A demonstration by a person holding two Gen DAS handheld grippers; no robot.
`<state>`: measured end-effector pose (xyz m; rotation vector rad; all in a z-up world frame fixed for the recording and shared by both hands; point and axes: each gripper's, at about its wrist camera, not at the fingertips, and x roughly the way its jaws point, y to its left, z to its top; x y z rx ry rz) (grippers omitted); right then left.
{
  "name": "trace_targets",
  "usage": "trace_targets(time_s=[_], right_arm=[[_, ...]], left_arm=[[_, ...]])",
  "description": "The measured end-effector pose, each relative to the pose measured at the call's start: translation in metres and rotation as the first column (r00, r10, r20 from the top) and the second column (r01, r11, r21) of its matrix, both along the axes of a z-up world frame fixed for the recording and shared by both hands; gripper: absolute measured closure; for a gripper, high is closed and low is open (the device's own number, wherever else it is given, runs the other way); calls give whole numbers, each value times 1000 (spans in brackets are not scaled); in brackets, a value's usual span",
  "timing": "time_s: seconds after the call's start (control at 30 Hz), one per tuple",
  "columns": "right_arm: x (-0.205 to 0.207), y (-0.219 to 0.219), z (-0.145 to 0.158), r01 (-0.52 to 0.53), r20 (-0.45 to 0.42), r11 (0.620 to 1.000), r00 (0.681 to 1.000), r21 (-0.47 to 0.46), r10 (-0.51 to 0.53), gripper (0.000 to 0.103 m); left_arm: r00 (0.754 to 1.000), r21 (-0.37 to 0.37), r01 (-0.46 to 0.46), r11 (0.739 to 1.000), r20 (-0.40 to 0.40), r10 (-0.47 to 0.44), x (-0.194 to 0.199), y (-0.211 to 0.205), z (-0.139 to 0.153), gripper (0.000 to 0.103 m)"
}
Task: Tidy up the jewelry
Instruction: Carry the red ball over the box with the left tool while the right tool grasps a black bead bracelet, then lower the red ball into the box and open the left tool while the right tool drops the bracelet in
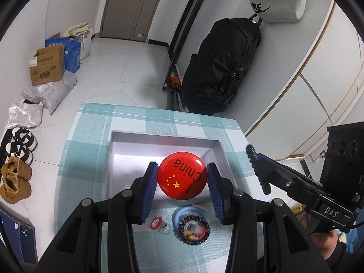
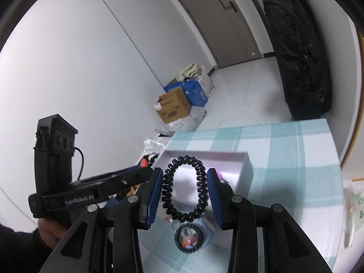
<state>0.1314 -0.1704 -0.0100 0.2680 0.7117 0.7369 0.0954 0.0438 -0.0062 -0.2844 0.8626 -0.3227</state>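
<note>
Checked teal cloth is covering the tabletop [image 1: 86,150], with one open white box [image 1: 163,136] lying on it. Nearer the cameras, a blurred heap of jewelry [image 1: 191,225] is hard to make out; one beaded ring shows. One left tool [image 1: 182,179] is hovering over the box, pinching one red China badge [image 1: 182,175]. One right tool [image 2: 184,187] is pinching one black coil hair tie [image 2: 184,187] beside it.

Glossy red badge [image 1: 182,178]; woven checked cloth [image 1: 91,141]; matt white box [image 1: 163,136].
</note>
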Motion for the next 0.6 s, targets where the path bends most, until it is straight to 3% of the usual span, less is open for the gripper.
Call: trace_targets(time_s=[0.2,0.6], right_arm=[[27,10,1,-24,-5,999,1000,-21,24,65],[51,12,-28,-52,-54,998,997,-45,49,65]], left_arm=[[1000,-7,13,1000,-21,-13,19,-3,-6,65],[997,-18,37,999,-65,-38,40,-9,-29,65]])
